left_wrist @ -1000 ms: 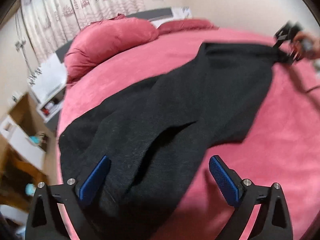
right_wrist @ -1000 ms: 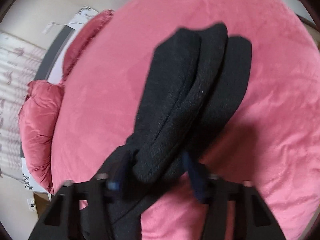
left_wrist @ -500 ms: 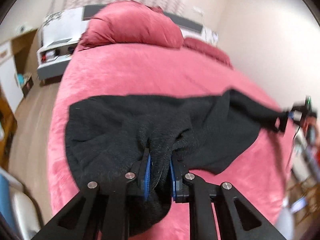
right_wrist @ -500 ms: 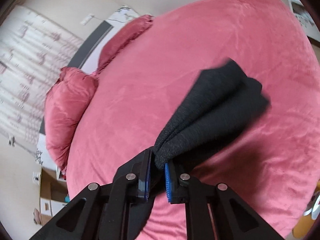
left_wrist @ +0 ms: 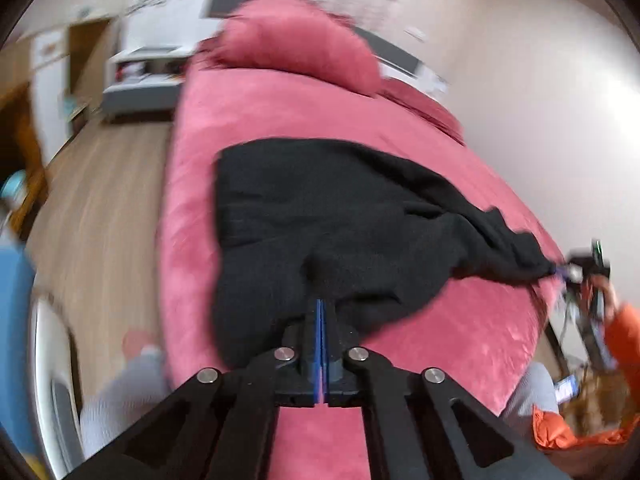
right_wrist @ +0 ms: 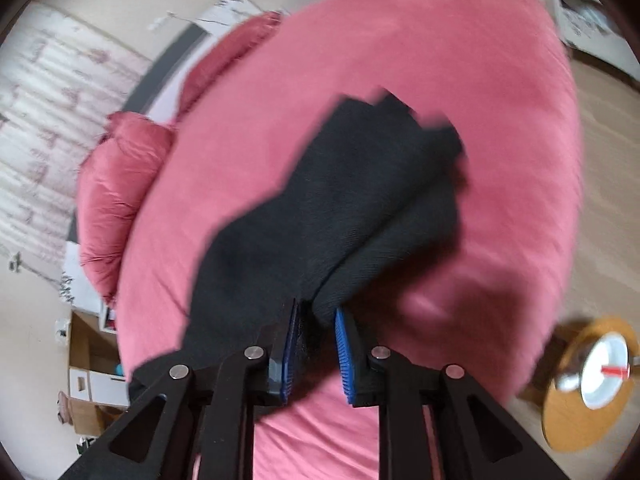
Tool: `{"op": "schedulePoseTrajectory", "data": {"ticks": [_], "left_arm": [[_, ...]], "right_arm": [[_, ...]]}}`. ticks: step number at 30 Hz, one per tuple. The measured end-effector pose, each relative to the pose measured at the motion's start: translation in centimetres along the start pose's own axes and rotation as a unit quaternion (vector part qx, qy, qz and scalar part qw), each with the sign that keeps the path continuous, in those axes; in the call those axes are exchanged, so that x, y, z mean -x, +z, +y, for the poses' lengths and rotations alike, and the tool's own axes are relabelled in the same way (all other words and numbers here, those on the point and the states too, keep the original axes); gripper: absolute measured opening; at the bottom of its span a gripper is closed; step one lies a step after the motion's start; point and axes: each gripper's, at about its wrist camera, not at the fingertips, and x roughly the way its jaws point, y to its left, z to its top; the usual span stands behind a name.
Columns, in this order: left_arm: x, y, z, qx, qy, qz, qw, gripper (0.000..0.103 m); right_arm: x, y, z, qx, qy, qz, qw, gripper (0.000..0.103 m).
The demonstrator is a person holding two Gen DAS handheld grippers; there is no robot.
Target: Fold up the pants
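the left gripper (left_wrist: 321, 312) has its blue pads pressed flat together on a pinch of the black pants (left_wrist: 320, 216), at the garment's near end, close to the bed's (left_wrist: 460, 344) near edge. from there the pants spread over the pink cover toward the left edge of the bed and stretch right to a bunched end at the right edge, where the right gripper (left_wrist: 560, 270) meets it in a hand with an orange sleeve (left_wrist: 624, 332). in the right wrist view, the right gripper (right_wrist: 316, 344) has its jaws easing apart, a thick roll of the pants between the blue pads, the leg ends (right_wrist: 400, 120) trailing over mid-bed. beyond, a pink pillow (left_wrist: 296, 40) lies at the head. a white nightstand (left_wrist: 148, 80) stands left of the bed on wood floor (left_wrist: 100, 200); a round wooden table (right_wrist: 588, 384) with a white plate (right_wrist: 608, 372) stands off the bed's right side.
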Motion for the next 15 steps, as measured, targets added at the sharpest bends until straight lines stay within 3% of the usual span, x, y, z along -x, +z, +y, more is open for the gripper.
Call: {"op": "schedulePoseTrajectory", "data": {"ticks": [3, 6, 8, 10, 12, 15], "left_arm": [[0.7, -2.1, 2.6, 0.050, 0.001, 0.019, 0.9986, 0.000], [1.0, -2.6, 2.4, 0.053, 0.016, 0.025, 0.9981, 0.006], [0.4, -2.5, 1.5, 0.042, 0.016, 0.033, 0.9984, 0.026], [-0.9, -2.1, 1.0, 0.049, 0.013, 0.037, 0.9980, 0.082], [-2.4, -1.6, 1.3, 0.065, 0.008, 0.030, 0.9974, 0.088], [-7.0, -0.8, 1.7, 0.099, 0.027, 0.070, 0.9922, 0.088]], "right_arm": [[-0.2, -2.6, -3.8, -0.044, 0.006, 0.013, 0.999, 0.032], [0.2, -4.2, -5.7, -0.059, 0.009, 0.015, 0.998, 0.036], [0.2, -4.5, -5.4, -0.058, 0.007, 0.012, 0.998, 0.037], [0.3, -5.0, -5.1, -0.059, 0.021, 0.008, 0.998, 0.039], [0.6, -4.8, -4.5, -0.060, 0.047, 0.003, 0.997, 0.040], [0.4, -4.0, -3.9, -0.058, 0.049, -0.005, 0.997, 0.040]]}}
